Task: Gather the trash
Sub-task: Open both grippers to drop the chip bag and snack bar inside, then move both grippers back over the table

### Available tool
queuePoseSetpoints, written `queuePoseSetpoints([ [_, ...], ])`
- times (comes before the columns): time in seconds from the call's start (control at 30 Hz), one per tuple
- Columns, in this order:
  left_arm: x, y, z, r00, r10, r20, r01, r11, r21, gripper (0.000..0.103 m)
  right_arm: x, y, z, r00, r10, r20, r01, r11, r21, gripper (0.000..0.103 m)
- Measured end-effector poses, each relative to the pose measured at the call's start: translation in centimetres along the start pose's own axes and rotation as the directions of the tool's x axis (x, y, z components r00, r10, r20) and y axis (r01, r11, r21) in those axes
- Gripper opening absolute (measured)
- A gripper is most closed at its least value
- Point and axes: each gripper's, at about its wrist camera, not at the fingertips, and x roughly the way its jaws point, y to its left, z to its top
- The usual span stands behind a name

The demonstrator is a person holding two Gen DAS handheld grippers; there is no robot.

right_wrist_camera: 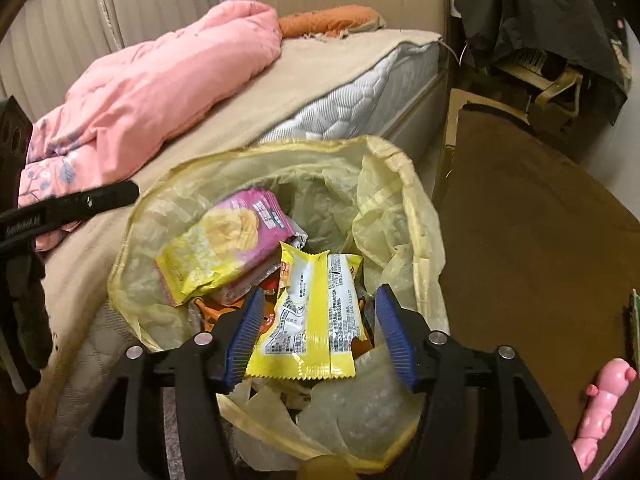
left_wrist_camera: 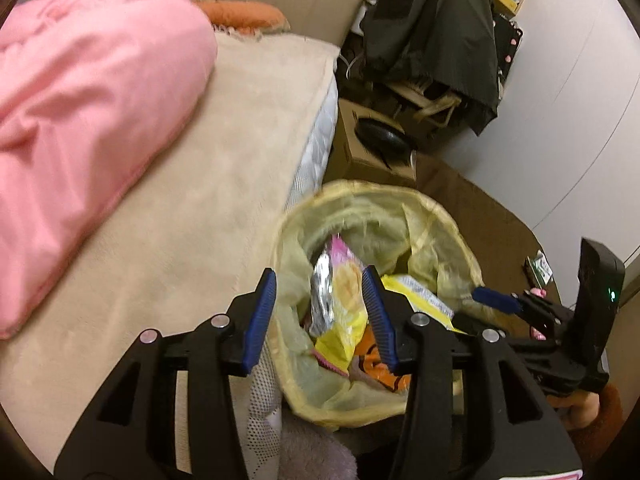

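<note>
Bedroom floor beside a bed, brown rug (right_wrist_camera: 532, 240) underfoot, seen from two wrist cameras tilted down. Nearest, left gripper (left_wrist_camera: 322, 312) over the near edge of a bin, blue pads (left_wrist_camera: 262, 316) spread apart, nothing pressed between them. Right gripper (right_wrist_camera: 316, 332) likewise above the bin, jaws wide, pads clear of the wrapper that lies between them lower down. Below both, a round trash bin (right_wrist_camera: 416, 196) lined with a pale yellow bag, standing on the floor just beside the bed. Inside the bin: a yellow wrapper (right_wrist_camera: 310, 320) with black print lying flat on top, a pink-and-yellow snack packet (right_wrist_camera: 228, 244) leaning toward the bed side with its silver inner face showing in the left view, and orange wrappers (left_wrist_camera: 380, 364) partly buried underneath. At the right edge, a pink toy (right_wrist_camera: 600, 404) on the floor. Further back, bed (right_wrist_camera: 332, 76) with a beige cover and white quilted mattress side, a crumpled pink quilt (right_wrist_camera: 160, 88) heaped on it, an orange cushion (right_wrist_camera: 328, 20) by the headboard. Farthest, a cardboard box (left_wrist_camera: 360, 148) with a dark object on top, and a dark garment (left_wrist_camera: 436, 28) draped over clutter against the wall.
</note>
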Motion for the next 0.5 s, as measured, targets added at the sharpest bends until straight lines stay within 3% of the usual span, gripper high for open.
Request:
queuePoseSetpoints([
  [0.2, -0.8, -3.0, 1.1, 0.996, 0.004, 0.085, -0.009, 0.998, 0.06, 0.048, -4.8, -1.5, -0.6, 0.991, -0.05, 0.126, 0.049, 0.999, 0.014, 0.056],
  [0.3, -0.2, -5.9, 1.2, 0.996, -0.012, 0.088, 0.001, 0.992, 0.123, 0.048, -7.7, -3.7, -1.5, 0.977, -0.105, 0.186, 0.096, 0.994, 0.053, 0.066],
  [0.4, 0.7, -9.5, 1.1, 0.996, -0.037, 0.079, 0.021, 0.98, 0.196, 0.048, -10.2, -6.9, -3.0, 0.965, -0.127, 0.228, 0.103, 0.988, 0.113, 0.066],
  [0.5, 2.1, -13.3, 0.9, 0.995, -0.086, 0.055, 0.069, 0.965, 0.253, 0.048, -12.4, -9.8, -5.0, 0.956, -0.194, 0.218, 0.162, 0.974, 0.156, 0.066],
])
